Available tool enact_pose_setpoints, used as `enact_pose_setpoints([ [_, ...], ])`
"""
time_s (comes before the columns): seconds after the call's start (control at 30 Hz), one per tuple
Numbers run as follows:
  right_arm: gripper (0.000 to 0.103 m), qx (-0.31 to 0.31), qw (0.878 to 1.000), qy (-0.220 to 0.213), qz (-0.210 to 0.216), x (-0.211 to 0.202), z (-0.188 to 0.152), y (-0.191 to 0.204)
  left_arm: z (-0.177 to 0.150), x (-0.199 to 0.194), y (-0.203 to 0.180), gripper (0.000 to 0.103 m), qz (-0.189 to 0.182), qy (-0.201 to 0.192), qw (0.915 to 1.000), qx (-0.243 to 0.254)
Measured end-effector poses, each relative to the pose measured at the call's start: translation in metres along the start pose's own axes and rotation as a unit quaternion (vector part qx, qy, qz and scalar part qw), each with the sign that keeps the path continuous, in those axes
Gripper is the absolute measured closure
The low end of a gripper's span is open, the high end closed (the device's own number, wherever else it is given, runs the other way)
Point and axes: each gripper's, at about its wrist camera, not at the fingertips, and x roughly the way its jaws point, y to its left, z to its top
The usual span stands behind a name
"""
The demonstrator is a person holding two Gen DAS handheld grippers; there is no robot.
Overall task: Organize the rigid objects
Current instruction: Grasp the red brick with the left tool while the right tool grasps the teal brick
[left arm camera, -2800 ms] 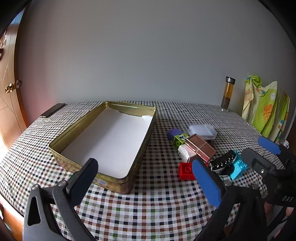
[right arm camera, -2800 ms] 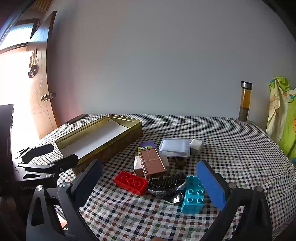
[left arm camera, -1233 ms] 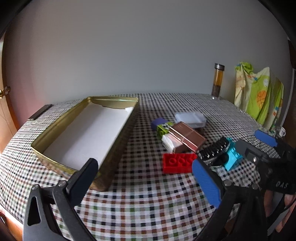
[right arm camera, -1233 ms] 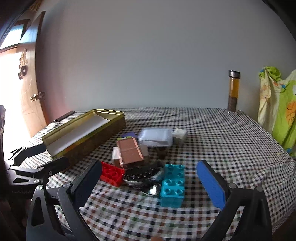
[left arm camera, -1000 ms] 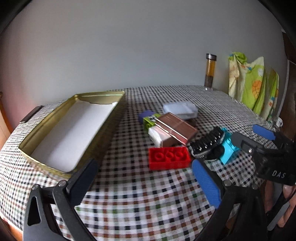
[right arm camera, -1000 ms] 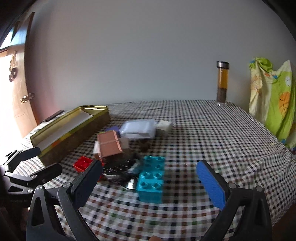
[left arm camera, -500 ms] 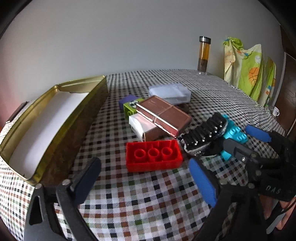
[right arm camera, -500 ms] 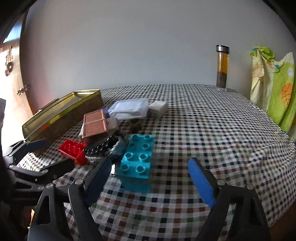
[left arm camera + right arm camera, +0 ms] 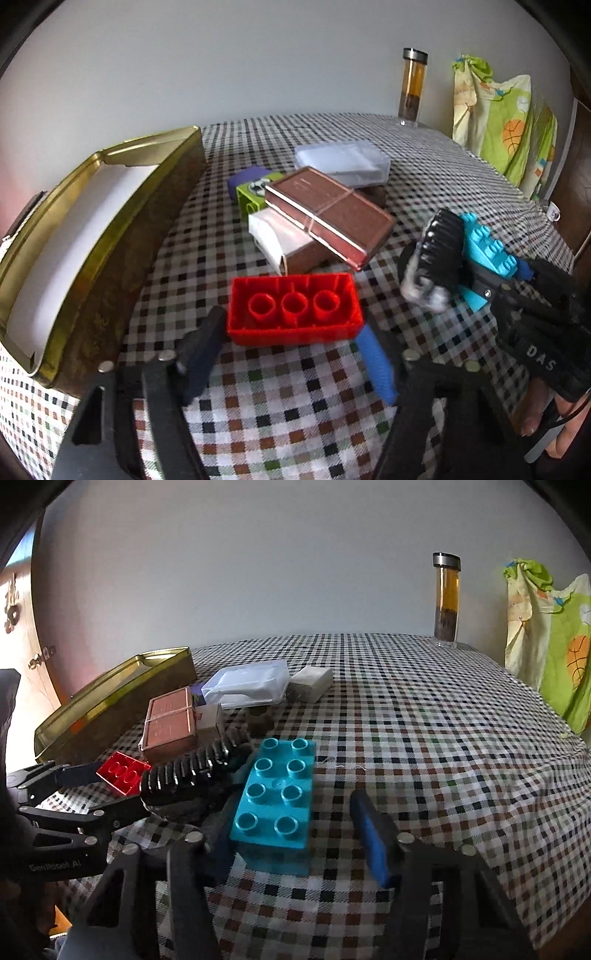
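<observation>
A red brick lies upside down on the checked cloth, between the fingers of my left gripper, which is open around its near end. A teal brick lies studs up between the fingers of my right gripper, also open; a gap shows on its right side. The red brick and left gripper also show in the right wrist view. A gold tin with white lining stands open at the left.
A pile holds a copper box, a white-ended box, a green block, a purple block, a clear plastic case and a black toothed clip. A tea bottle stands far back. A cloth hangs at right.
Both grippers have moved forward and down to the pile. The left fingers now flank the red brick and the right fingers flank the teal brick. Both jaws have narrowed.
</observation>
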Motion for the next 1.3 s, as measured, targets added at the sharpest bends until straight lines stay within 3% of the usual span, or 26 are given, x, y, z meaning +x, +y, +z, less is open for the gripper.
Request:
enact_pose_setpoints([
  [0.07,0.067,-0.001,1.000,0.001,0.003,0.002,-0.001,-0.001,0.000,0.002,-0.001,0.039,-0.001,-0.003,1.0000,0.000],
  [0.1,0.068,0.001,1.000,0.001,0.005,0.001,-0.001,-0.002,-0.001,0.001,0.002,0.039,-0.005,-0.005,1.0000,-0.004],
  [0.57,0.069,0.009,0.997,-0.070,0.004,-0.018,-0.006,-0.004,-0.004,-0.015,0.014,0.039,-0.028,-0.065,0.9970,-0.029],
  [1.07,0.069,0.003,0.993,-0.120,0.006,-0.029,-0.012,-0.003,-0.012,-0.037,0.011,0.039,-0.012,-0.153,0.9879,-0.023],
  [1.3,0.069,-0.008,0.990,-0.139,0.006,-0.034,-0.016,0.000,-0.016,-0.043,0.012,0.039,-0.013,-0.176,0.9842,-0.019],
])
